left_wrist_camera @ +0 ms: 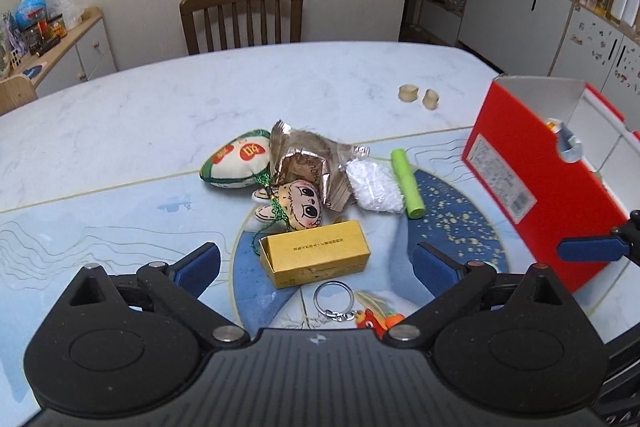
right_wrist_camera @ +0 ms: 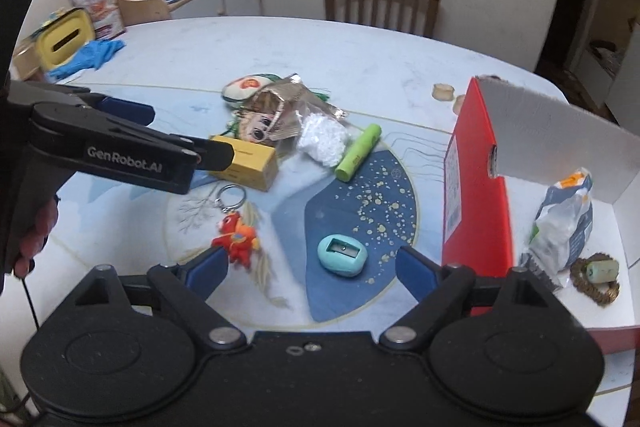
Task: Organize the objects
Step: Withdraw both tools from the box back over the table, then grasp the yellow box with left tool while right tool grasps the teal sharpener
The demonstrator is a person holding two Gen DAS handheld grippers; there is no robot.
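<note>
A yellow box (left_wrist_camera: 318,253) lies on the mat between the open jaws of my left gripper (left_wrist_camera: 316,263), which hovers just above it. Behind it lie a cartoon-face plush (left_wrist_camera: 298,205), a green-and-white pouch (left_wrist_camera: 236,161), a foil wrapper (left_wrist_camera: 308,163), a white packet (left_wrist_camera: 374,185) and a green tube (left_wrist_camera: 408,183). A red keychain (right_wrist_camera: 236,237) lies near the box. My right gripper (right_wrist_camera: 312,265) is open above a teal pencil sharpener (right_wrist_camera: 342,255). A red open box (right_wrist_camera: 480,187) at the right holds a snack bag (right_wrist_camera: 564,223) and a brown ring (right_wrist_camera: 596,277).
Two small beige knobs (left_wrist_camera: 418,97) sit on the table (left_wrist_camera: 160,107) beyond the mat. A wooden chair (left_wrist_camera: 242,15) stands at the far side. A yellow container (right_wrist_camera: 64,43) and blue gloves (right_wrist_camera: 90,57) lie at the far left.
</note>
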